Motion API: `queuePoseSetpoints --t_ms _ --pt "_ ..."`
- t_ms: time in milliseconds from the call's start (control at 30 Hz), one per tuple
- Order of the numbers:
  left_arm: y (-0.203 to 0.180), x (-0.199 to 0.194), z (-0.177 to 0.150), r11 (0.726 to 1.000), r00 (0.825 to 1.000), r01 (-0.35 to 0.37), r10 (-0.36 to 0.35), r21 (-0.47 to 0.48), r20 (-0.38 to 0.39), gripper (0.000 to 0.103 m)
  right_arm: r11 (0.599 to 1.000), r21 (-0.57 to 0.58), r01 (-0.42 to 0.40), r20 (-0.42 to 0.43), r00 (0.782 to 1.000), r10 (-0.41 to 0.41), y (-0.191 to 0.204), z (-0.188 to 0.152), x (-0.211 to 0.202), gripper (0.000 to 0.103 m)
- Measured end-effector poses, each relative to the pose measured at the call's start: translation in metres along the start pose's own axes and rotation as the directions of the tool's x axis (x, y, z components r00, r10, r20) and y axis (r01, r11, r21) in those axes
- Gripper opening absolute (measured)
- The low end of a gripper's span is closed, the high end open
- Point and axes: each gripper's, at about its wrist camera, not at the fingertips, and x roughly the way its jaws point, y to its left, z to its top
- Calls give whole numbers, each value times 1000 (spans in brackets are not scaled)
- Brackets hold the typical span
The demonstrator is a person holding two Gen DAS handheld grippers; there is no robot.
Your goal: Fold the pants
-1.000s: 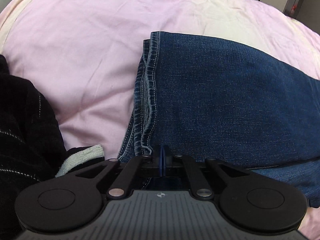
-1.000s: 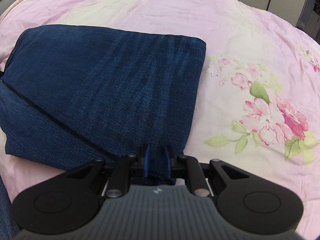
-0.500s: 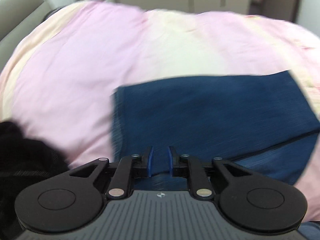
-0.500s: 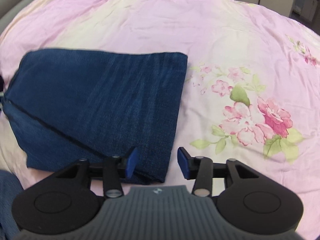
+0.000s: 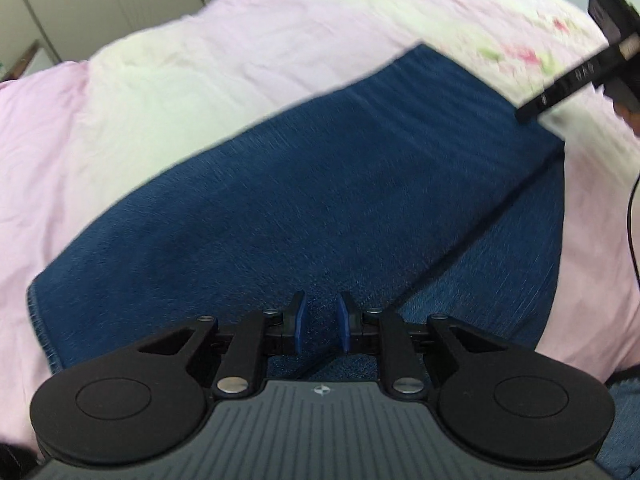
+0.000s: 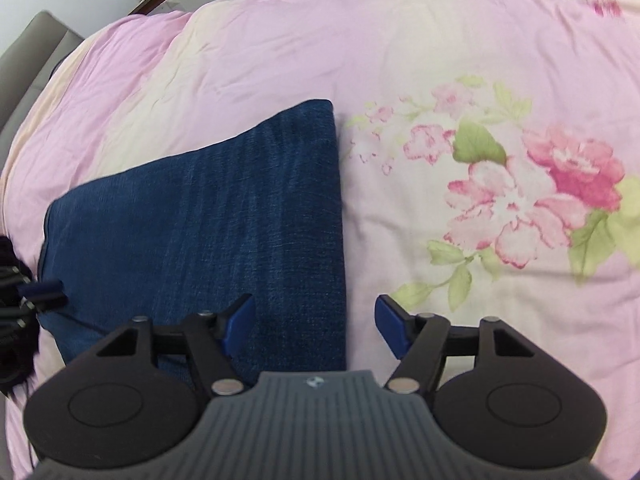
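Jeans lie folded into a flat rectangle on the quilt, below both sets of fingers. Left gripper opening narrowly, right gripper opening wide, neither holding cloth. Folding looks essentially done; perhaps smoothing left

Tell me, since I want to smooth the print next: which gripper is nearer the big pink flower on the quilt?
Right. The right gripper, jaws opening and empty, sits at the folded jeans' edge beside the big pink flower. The left gripper, also opening, hovers over the jeans' other end.
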Motion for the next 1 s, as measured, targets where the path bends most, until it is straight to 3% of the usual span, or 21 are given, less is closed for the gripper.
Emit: queuePoseSetpoints --t_ms 200,300,500,567,767,900,1000 --pt "-4 24 4 994 996 22 -12 109 -89 22 990 89 -109 10 994 109 -20 5 26 62" --pt "-3 34 9 993 993 36 -23 112 -120 22 982 100 -160 30 987 158 -26 12 40 55" --pt "-3 39 11 994 990 32 -18 100 -140 21 934 223 -280 48 960 276 -43 21 63 24" --pt "-6 39 12 995 990 29 -15 94 -143 17 913 264 -311 57 950 307 -44 22 60 14" --pt "-35 43 25 988 985 -21 46 150 -165 0 885 267 -382 138 924 357 -22 27 11 8" --pt "-67 38 35 973 983 -70 104 220 -148 0 903 203 -378 161 923 350 1 28 -40 7" --pt "-97 32 41 961 988 -70 104 266 -116 0 915 165 -369 203 920 335 0 20 -86 5"
